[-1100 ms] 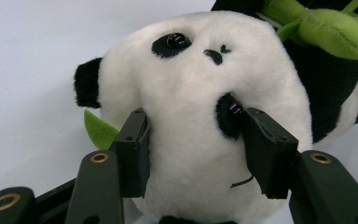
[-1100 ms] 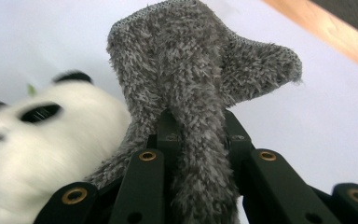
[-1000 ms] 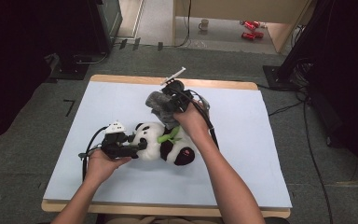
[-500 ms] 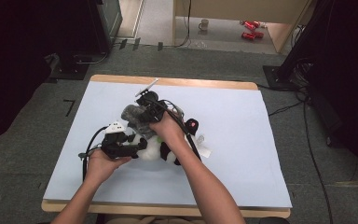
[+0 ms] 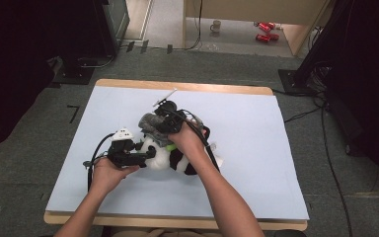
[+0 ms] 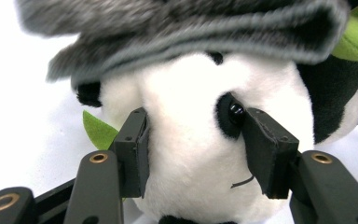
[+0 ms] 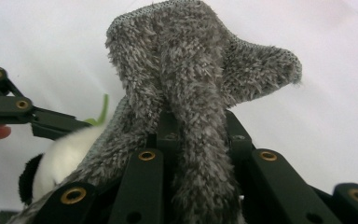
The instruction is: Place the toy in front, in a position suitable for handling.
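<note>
Near edge of high view: two forearms come in from the bottom, over the light wood lip of the table [image 5: 128, 222]. A pale blue mat [image 5: 256, 163] covers almost the whole top; wood shows as a thin strip at near and far edges.

Left gripper [image 5: 145, 153] sits low at centre-left of mat w/ the hand behind it, black cable looping off its back. In the left gripper view its jaws are clamped on the head of the panda plush [image 6: 200, 154], one pad per side of the white face, right pad just by the black eye patch. Panda [image 5: 170, 158] lies on the mat at about the middle, black & white, w/ a green felt leaf [image 6: 98, 130] poking out by its cheek.

Right gripper [image 5: 153, 126] is just beyond & above the panda's head, right hand on top of it. Its jaws are pinched tight on a grey fuzzy cloth [image 7: 191, 116]; the cloth bunches up between them and flops over at the top. In the left gripper view the same cloth [image 6: 191, 32] hangs as a folded band across the top of the panda's head, touching it.

Rest of mat is plain, no marks. Past the far wood edge: grey carpet floor [image 5: 39, 148], black stand bases at left & right, cables trailing at right. Farther back a wood cabinet [image 5: 246, 12], a small mug [image 5: 216, 25] on the floor and sth red [image 5: 264, 30] by it
</note>
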Demonstrator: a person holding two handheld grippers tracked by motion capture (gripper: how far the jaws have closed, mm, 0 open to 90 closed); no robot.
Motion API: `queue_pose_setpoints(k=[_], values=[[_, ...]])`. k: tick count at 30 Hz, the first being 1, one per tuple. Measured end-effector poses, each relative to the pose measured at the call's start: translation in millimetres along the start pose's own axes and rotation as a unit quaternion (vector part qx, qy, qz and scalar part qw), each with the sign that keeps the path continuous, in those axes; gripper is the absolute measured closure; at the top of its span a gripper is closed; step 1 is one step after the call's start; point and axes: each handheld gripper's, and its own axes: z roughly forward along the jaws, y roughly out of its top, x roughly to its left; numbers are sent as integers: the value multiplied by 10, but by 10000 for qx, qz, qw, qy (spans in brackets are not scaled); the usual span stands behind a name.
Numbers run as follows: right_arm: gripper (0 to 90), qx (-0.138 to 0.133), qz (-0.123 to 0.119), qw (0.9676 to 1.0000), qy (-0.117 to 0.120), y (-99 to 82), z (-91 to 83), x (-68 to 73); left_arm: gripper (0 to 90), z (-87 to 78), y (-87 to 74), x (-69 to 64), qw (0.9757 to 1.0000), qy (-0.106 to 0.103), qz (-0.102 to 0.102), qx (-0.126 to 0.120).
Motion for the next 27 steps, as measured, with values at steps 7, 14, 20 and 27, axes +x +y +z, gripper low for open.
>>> queue_pose_setpoints(k=[7, 14, 20, 27], values=[[748, 3, 287, 9996, -48, -203, -126, -242, 464, 3, 0, -6, 10000, 9, 18, -4], [746, -17, 125, 9998, -177, -288, -219, -315, 465, 0, -8, -19, 10000, 15, 9, -33], [748, -115, 323, 9989, -330, -337, -348, -455, 465, 2, -4, -2, 10000, -12, -59, -49], [750, 79, 531, 9970, -553, -419, -447, -650, 465, 0, -10, -4, 10000, -13, -76, -53]])
